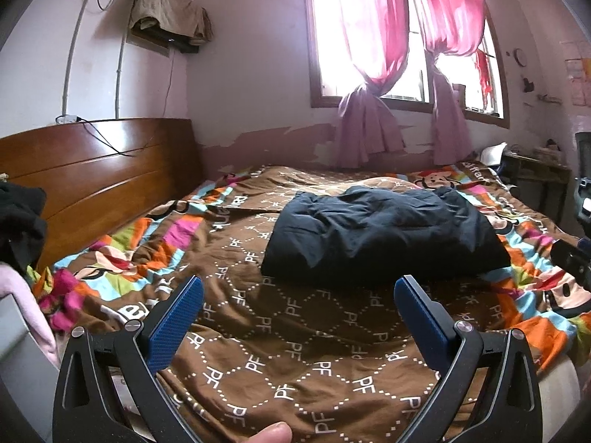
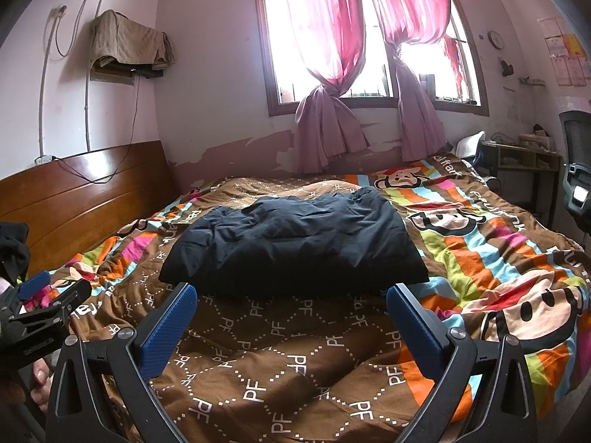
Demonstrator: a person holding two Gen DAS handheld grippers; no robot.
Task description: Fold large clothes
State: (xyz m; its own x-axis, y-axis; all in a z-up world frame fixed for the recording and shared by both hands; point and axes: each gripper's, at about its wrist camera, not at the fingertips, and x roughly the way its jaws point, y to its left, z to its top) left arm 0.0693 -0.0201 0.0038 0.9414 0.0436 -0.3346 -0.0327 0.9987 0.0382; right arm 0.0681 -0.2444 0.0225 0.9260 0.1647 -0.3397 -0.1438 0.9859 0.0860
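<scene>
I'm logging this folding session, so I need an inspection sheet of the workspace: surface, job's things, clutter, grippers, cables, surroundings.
Surface: bed covered by a brown and striped cartoon quilt, rumpled.
Job's things: dark navy garment lies in a folded bundle mid-bed, touching neither gripper.
Clutter: black clothing and pink fabric at the left edge by the headboard.
Grippers: left gripper open, above the quilt; right gripper open, short of the garment's near edge.
Cables: black cable trails over the wooden headboard.
Surroundings: window with pink curtains, peeling wall paint, desk and chair at right.
</scene>
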